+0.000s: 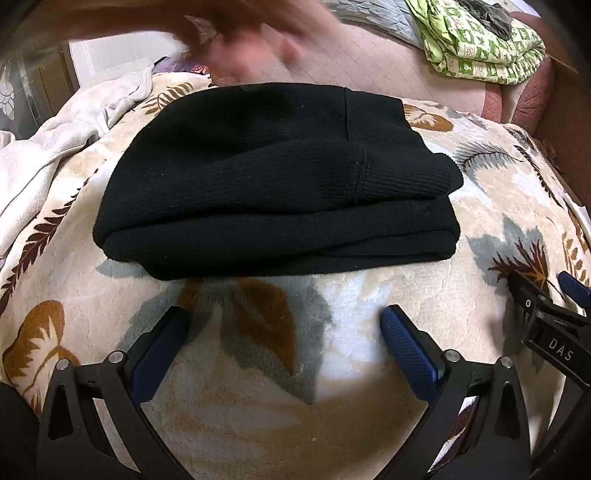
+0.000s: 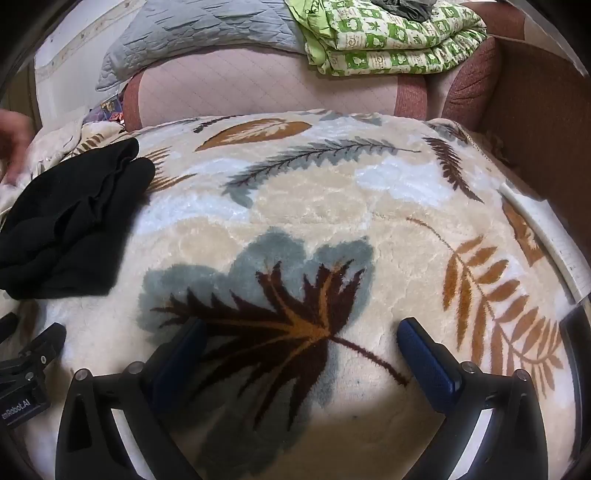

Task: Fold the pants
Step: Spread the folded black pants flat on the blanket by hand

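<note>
The black pants [image 1: 273,181] lie folded in a compact stack on the leaf-print blanket [image 1: 280,369]. My left gripper [image 1: 284,321] is open and empty, just in front of the stack's near edge. In the right wrist view the pants [image 2: 70,225] sit at the far left. My right gripper [image 2: 301,332] is open and empty over bare blanket [image 2: 332,192], to the right of the pants. The right gripper's tip also shows at the right edge of the left wrist view [image 1: 543,295].
A blurred bare hand [image 1: 243,40] moves above the far side of the pants. A cream cloth [image 1: 62,136] lies bunched at the left. A green patterned quilt [image 2: 391,33] and a grey quilted cover [image 2: 192,33] rest on the pink sofa [image 2: 266,88] behind. A wooden panel [image 2: 543,122] stands at the right.
</note>
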